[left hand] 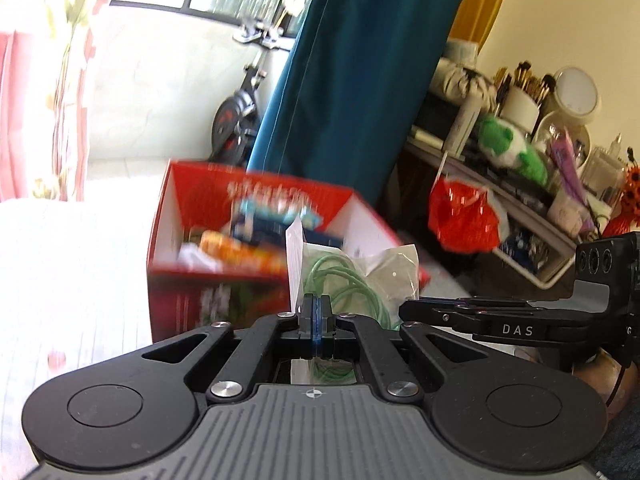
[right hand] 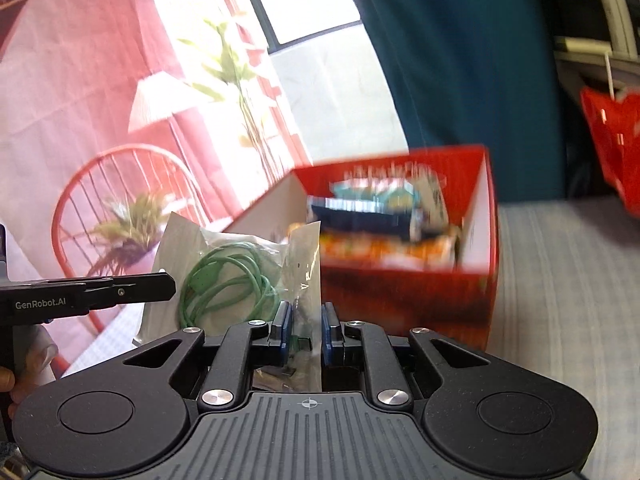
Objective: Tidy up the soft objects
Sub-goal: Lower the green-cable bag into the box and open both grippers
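Together, both claws (left hand: 316, 312) (right hand: 306, 328) tilted down, clenched on one cable bag (left hand: 360, 276) (red box (left hand: 256, 264) beyond).

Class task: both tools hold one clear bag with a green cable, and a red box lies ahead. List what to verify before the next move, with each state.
1. Left tool shut on the clear bag: ok.
2. Right tool gripping the bag's other edge: ok.
3. Green cable inside the bag: ok.
4. Red box open: ok.
5. Room left in the box: cannot tell, blurred.
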